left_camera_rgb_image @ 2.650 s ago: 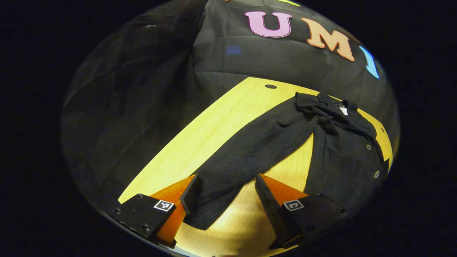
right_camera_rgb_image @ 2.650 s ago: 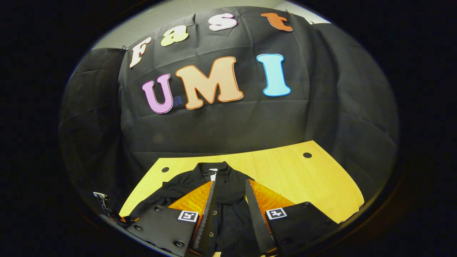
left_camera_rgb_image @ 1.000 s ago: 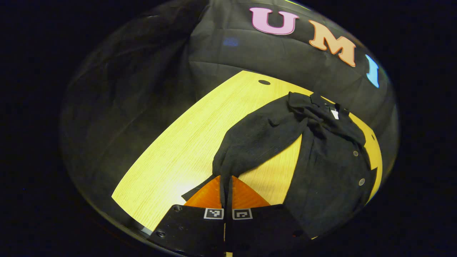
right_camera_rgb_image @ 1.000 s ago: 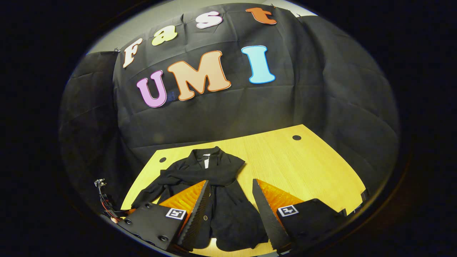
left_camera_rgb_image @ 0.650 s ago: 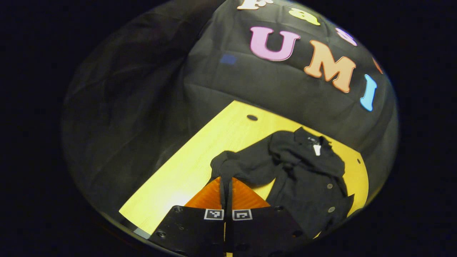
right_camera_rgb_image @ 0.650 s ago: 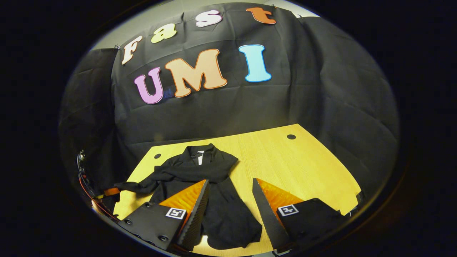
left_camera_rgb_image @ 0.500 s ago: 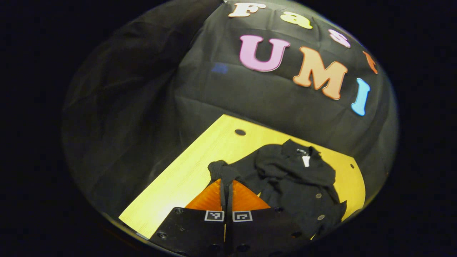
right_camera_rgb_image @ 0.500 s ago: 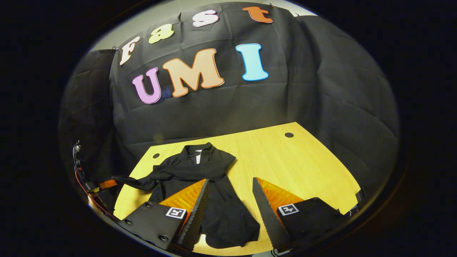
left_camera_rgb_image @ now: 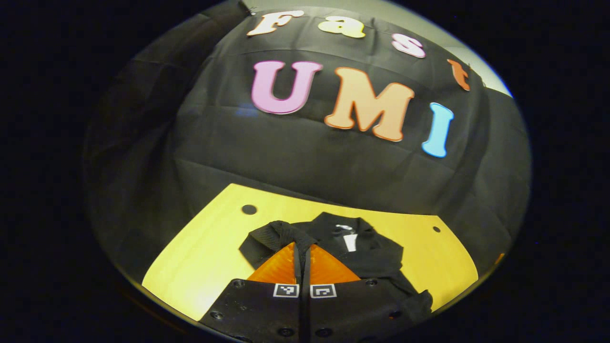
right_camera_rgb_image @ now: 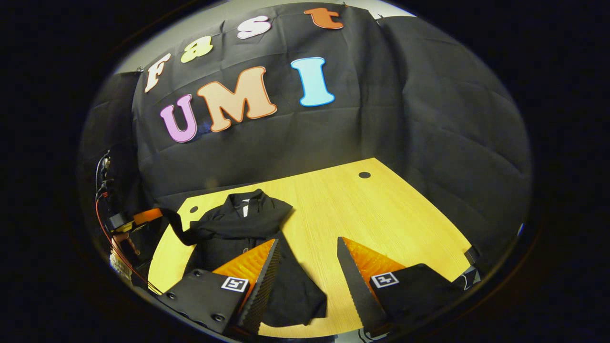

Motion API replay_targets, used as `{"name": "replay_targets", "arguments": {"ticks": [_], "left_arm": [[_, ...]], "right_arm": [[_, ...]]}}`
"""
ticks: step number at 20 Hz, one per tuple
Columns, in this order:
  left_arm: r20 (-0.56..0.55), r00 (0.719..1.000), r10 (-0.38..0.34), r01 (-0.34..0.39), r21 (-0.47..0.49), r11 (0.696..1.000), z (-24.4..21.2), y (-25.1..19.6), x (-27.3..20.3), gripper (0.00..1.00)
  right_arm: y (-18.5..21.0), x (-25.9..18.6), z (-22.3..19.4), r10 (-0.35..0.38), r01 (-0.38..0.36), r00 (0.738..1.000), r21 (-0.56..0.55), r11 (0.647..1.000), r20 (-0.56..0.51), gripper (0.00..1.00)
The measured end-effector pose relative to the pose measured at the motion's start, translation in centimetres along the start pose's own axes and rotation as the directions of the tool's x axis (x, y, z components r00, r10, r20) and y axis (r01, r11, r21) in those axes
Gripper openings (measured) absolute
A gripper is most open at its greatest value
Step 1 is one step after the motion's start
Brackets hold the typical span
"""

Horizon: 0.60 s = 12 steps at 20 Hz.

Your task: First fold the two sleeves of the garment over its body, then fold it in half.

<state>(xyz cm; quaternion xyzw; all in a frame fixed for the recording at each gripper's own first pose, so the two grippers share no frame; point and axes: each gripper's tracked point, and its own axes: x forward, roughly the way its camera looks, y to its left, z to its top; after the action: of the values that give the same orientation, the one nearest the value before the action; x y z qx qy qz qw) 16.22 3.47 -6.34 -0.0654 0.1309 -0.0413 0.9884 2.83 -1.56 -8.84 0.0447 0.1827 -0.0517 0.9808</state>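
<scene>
On the yellow wooden tabletop (right_camera_rgb_image: 381, 209), a black buttoned garment (right_camera_rgb_image: 238, 238) is laid with its long axis running from the near edge toward the black cloth wall; its collar (right_camera_rgb_image: 245, 197) points at the wall and its hem lies nearest the camera in the right gripper view. At the far left of that view, the left gripper (right_camera_rgb_image: 145, 216) is seen held above the table's left edge, with the end of the garment's left sleeve (right_camera_rgb_image: 183, 231) pinched in it; the sleeve is stretched from the shoulder out and up to the orange fingers. In the left gripper view, those two fingers are pressed together on the sleeve's black cloth (left_camera_rgb_image: 271, 236), which is bunched just beyond the tips, and the collar with its white tag (left_camera_rgb_image: 350, 240) is seen past it. Further right in the right gripper view, the right gripper (right_camera_rgb_image: 307, 264) is held with its fingers spread wide apart above the garment's hem and bare wood, nothing being gripped.
</scene>
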Motion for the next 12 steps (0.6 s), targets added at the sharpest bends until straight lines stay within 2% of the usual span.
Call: {"name": "replay_targets", "arguments": {"ticks": [6, 12], "left_arm": [[-0.042, 0.987, -0.158, 0.158, 0.000, 0.987, -1.4, -9.7, 5.0, 0.00], [-0.098, 0.972, -0.213, 0.215, 0.014, 0.977, -4.1, -15.7, 9.7, 0.00]], "right_arm": [[-1.9, -0.4, 0.9, -0.038, 0.038, 0.999, 0.017, 0.999, 0.021, 0.78], [-2.9, 0.0, 0.5, -0.063, 0.063, 0.998, 0.043, 0.997, 0.003, 0.78]]}}
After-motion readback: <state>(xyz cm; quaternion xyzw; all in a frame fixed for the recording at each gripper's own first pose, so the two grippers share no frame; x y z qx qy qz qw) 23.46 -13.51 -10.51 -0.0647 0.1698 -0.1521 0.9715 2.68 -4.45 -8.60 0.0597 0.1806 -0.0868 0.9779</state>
